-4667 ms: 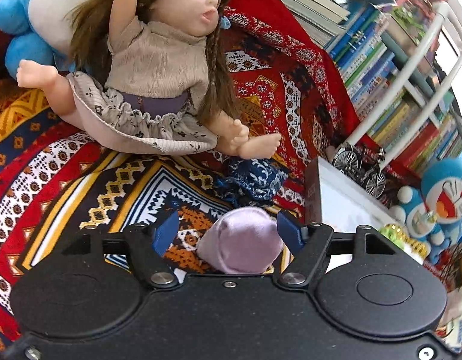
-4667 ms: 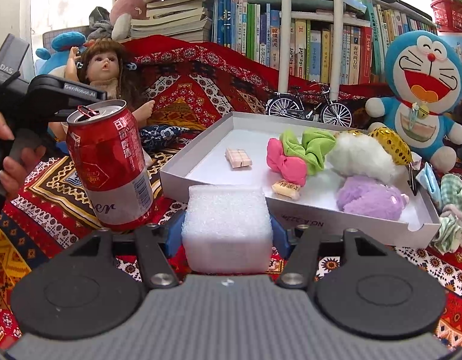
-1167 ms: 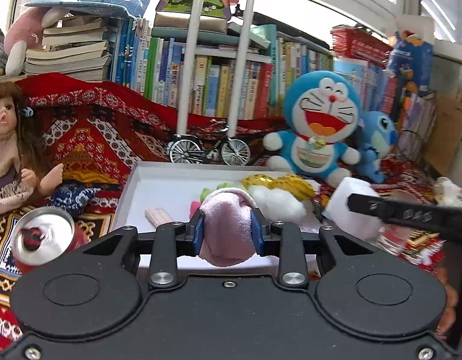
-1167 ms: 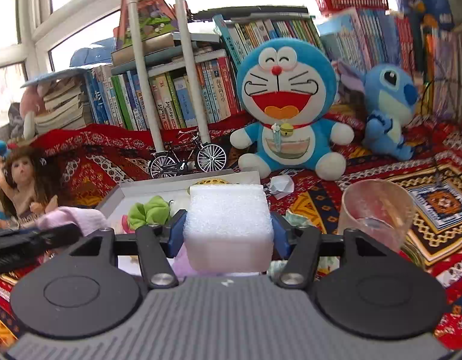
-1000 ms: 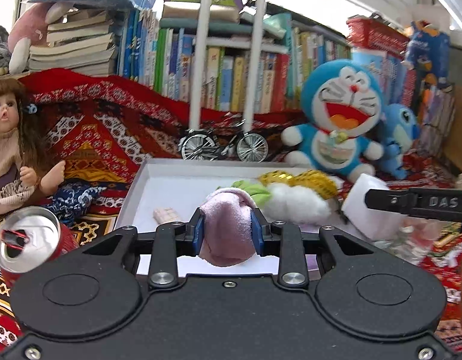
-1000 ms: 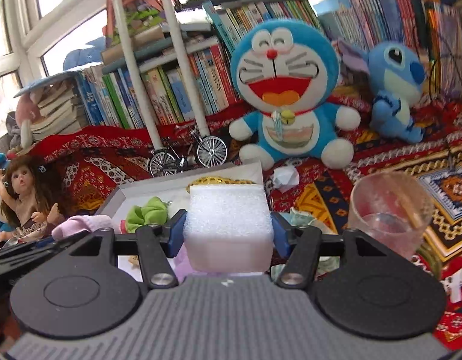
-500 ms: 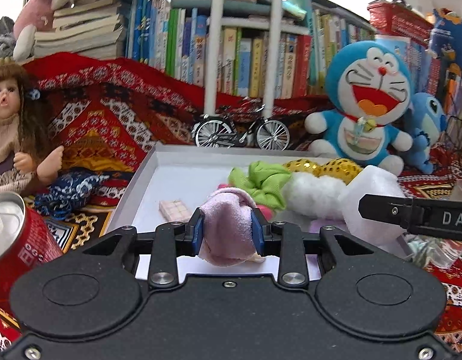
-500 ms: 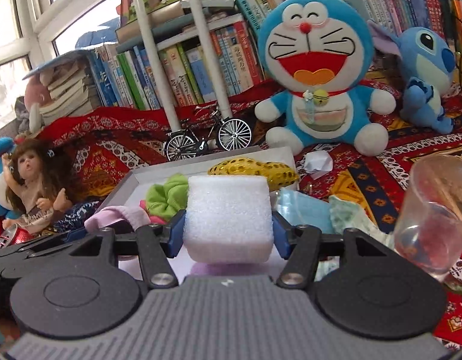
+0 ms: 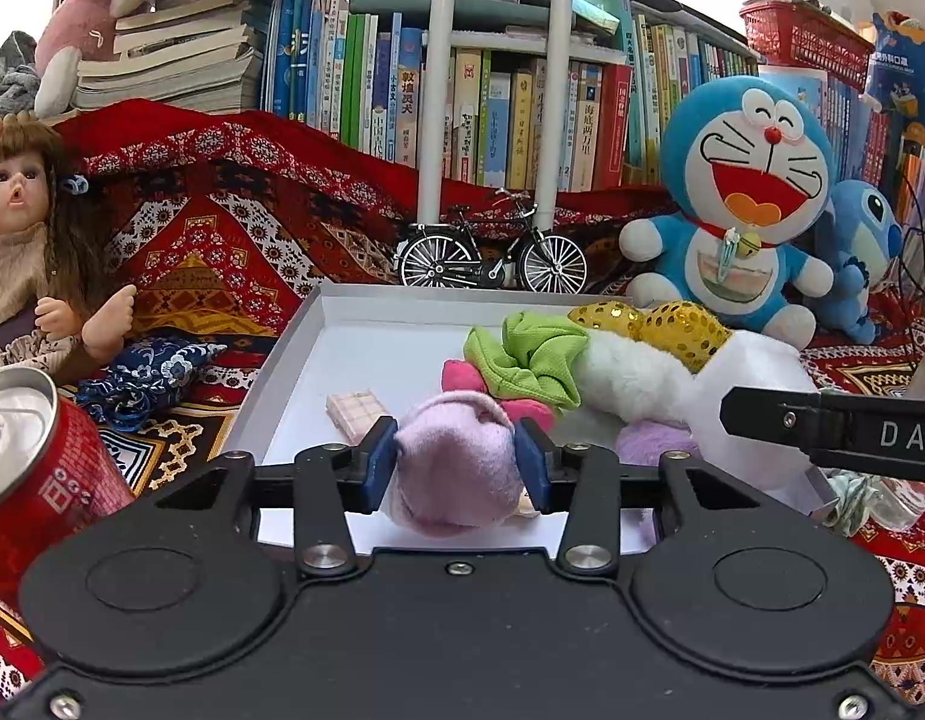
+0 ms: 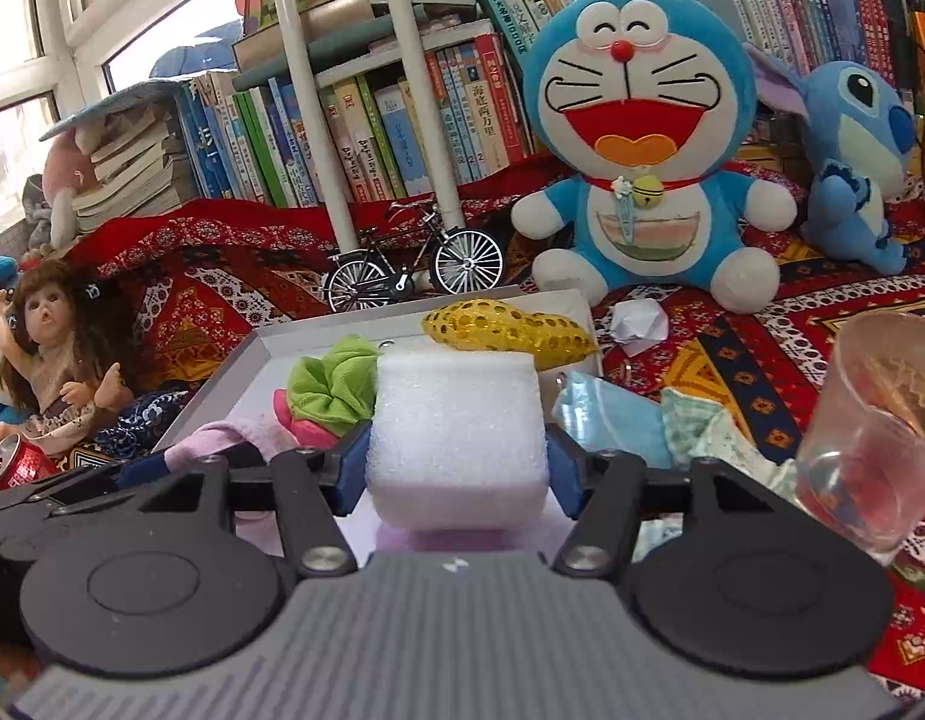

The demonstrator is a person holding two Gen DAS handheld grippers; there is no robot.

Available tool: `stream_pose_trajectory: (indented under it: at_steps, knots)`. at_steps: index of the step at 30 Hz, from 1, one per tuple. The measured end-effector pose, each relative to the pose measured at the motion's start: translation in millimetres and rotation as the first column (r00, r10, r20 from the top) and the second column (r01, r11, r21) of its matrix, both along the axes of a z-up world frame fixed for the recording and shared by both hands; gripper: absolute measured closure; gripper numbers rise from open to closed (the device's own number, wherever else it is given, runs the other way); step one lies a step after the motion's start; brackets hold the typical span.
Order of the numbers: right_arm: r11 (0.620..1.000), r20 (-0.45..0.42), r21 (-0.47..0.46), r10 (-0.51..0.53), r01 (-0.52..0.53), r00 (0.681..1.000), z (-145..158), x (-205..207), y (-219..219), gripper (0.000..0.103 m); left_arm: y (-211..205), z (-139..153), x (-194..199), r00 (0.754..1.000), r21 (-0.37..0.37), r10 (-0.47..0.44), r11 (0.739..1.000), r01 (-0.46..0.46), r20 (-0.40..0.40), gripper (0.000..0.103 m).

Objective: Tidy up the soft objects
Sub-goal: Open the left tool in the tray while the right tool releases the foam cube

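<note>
A pink sock [image 9: 450, 480] hangs between the blue pads of my left gripper [image 9: 456, 462], just above the near edge of the white tray [image 9: 366, 348]. The jaws are opening, but both pads still touch the sock. My right gripper [image 10: 457, 468] has a white foam block [image 10: 456, 426] between its pads over the tray's near right part. Its jaws are also opening, with the pads still against the block. In the tray lie a green scrunchie [image 9: 528, 354], a pink bow [image 9: 462, 375], a white fluffy piece [image 9: 624, 372], a gold sequined piece [image 9: 660, 318] and a purple fluffy piece [image 9: 654, 438].
A red can [image 9: 36, 468], a doll [image 9: 18, 240] and a blue patterned pouch [image 9: 144, 372] are left of the tray. A toy bicycle [image 9: 492, 258] and a blue plush cat [image 9: 738, 210] sit behind it. A clear plastic cup [image 10: 876, 432] and pale blue cloths [image 10: 642, 420] lie to the right.
Both grippers have come down closer to the tray with their loads. The left gripper's pads now stand a little wider around the sock, which bulges out between them.
</note>
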State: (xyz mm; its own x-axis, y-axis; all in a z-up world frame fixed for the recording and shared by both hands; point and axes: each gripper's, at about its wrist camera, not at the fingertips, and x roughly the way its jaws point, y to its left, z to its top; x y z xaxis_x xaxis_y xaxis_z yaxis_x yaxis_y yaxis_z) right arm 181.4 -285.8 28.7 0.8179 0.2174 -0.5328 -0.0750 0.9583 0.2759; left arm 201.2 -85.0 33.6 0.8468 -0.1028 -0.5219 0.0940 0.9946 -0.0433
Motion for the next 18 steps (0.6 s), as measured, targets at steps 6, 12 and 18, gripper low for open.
stream_pose_trajectory:
  at_steps: [6, 12, 18]
  knots:
    - [1.0, 0.02, -0.006, -0.005, 0.005, 1.0, 5.4, -14.7, -4.7, 0.025, 3.5, 9.6, -13.0, 1.0, -0.017, -0.005, 1.0, 0.005, 0.025, 0.043]
    - [1.0, 0.032, -0.009, -0.011, 0.011, 0.999, 5.4, -32.8, -10.3, 0.02, 9.1, 20.2, -31.9, 0.998, -0.035, -0.03, 0.999, 0.032, 0.051, 0.03]
    - [1.0, 0.042, -0.016, -0.02, 0.021, 0.999, 4.7, -50.9, -13.5, 0.017, 10.9, 28.0, -59.5, 0.994, -0.036, -0.063, 0.997, 0.067, 0.087, 0.026]
